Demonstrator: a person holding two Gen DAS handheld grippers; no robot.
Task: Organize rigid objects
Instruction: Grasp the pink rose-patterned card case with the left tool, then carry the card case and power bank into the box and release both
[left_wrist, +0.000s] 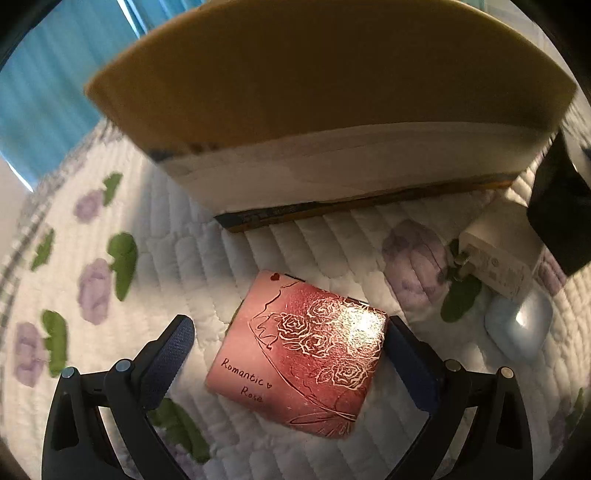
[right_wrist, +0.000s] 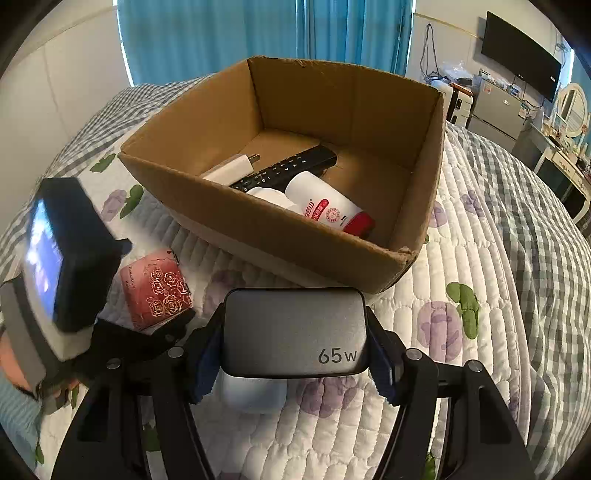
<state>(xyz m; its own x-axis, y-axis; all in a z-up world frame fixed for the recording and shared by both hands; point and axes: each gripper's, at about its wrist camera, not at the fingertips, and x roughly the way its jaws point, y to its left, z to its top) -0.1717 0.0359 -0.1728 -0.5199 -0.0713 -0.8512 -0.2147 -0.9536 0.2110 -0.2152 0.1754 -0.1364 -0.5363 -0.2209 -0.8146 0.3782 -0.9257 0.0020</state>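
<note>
A pink "Romantic Rose" box (left_wrist: 303, 350) lies on the quilt between the fingers of my left gripper (left_wrist: 284, 358), which is open around it; the right finger touches its edge. It also shows in the right wrist view (right_wrist: 157, 291). My right gripper (right_wrist: 295, 350) is shut on a grey 65W charger (right_wrist: 295, 332), held above the quilt in front of a cardboard box (right_wrist: 280, 236). In the left wrist view the charger (left_wrist: 498, 258) appears white from below. A pale blue earbud case (left_wrist: 517, 328) lies on the quilt under it, also seen in the right wrist view (right_wrist: 255, 395).
The cardboard box holds a black remote (right_wrist: 288, 168), a white adapter (right_wrist: 232, 168) and white bottles (right_wrist: 325, 206). Its near wall (left_wrist: 325, 110) stands close ahead of the left gripper. The floral quilt (right_wrist: 461, 332) spreads to the right. Furniture stands at far right.
</note>
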